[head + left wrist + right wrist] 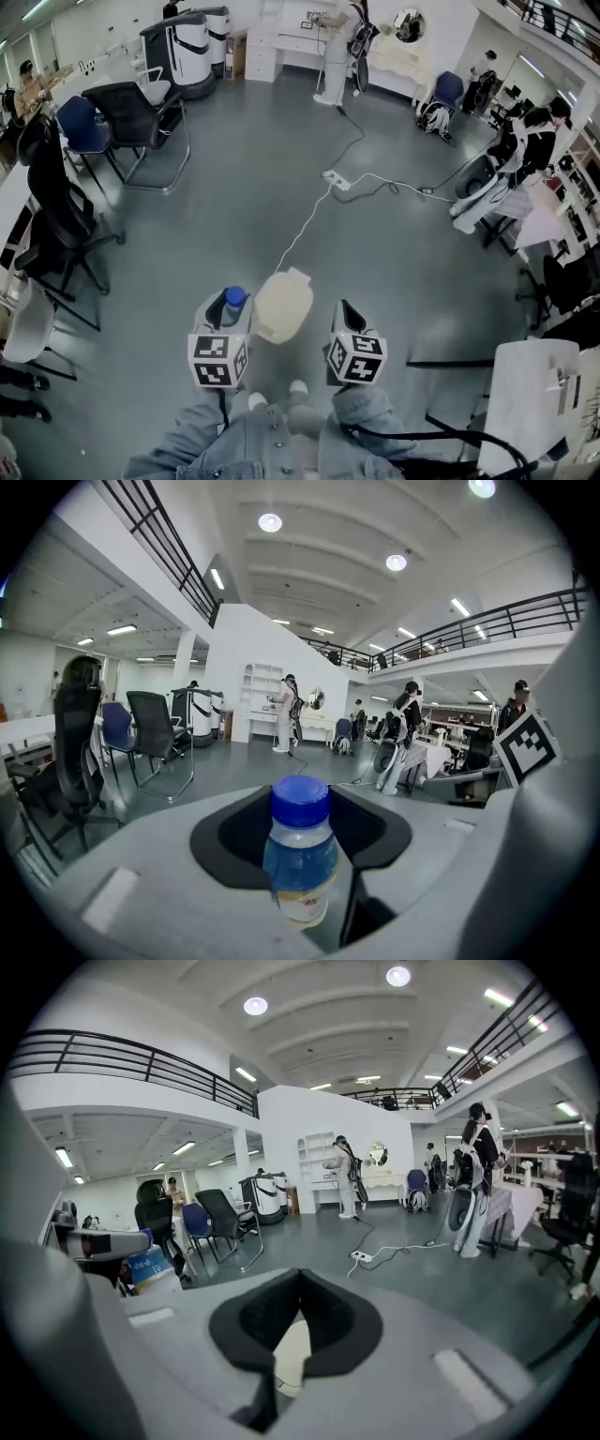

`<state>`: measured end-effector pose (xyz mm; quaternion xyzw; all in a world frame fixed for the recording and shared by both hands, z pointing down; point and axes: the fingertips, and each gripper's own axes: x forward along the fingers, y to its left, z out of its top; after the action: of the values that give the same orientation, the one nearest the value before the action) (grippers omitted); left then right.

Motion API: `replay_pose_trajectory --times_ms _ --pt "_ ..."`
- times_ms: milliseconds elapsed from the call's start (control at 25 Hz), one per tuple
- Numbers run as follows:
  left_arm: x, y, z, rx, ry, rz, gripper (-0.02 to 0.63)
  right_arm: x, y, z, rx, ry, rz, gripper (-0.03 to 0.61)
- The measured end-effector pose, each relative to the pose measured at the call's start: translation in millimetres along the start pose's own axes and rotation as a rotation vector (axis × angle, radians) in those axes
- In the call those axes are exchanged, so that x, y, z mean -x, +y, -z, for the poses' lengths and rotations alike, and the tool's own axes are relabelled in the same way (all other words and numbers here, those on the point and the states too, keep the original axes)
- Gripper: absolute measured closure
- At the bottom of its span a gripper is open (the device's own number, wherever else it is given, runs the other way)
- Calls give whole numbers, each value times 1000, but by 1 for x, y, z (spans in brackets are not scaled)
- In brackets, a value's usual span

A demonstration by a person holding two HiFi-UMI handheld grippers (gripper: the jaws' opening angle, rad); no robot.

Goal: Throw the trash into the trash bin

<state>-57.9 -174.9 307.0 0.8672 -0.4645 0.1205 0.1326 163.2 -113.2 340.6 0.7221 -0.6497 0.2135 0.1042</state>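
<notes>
My left gripper (228, 309) (302, 832) is shut on a small clear bottle (233, 298) (300, 855) that has a blue cap and a blue label and stands upright between the pads. A cream plastic jug (281, 307), its neck pointing away from me, hangs above the floor between the two grippers. My right gripper (343, 315) (298, 1283) is to the jug's right. In the right gripper view its black pads meet at the tips, with a piece of the cream jug (292, 1354) pinched between them lower down. Both grippers point forward over the grey floor.
A power strip (336, 180) with a white cable lies on the floor ahead. Office chairs (131, 108) stand at the left, with a black chair (52, 216) nearer. People stand by desks at the right (525, 141). A white table (534, 394) is at the lower right.
</notes>
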Motion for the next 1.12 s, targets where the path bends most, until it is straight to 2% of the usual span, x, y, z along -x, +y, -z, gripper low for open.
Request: replay_pose_trajectory --times_ms 120,240,520,760,1120 --pt "-12 9 4 9 2 -50 417 -32 -7 6 -15 36 -24 575" --pt "-21 20 10 32 14 -100 417 -58 -5 4 11 59 -58 575" --pt "-37 49 48 74 51 -210 417 -104 -8 23 69 114 -110 575" --pt "-52 79 116 90 120 -255 417 -148 6 83 122 189 -155 575" --pt "-82 110 232 122 177 -286 417 -198 19 214 133 311 -172 575"
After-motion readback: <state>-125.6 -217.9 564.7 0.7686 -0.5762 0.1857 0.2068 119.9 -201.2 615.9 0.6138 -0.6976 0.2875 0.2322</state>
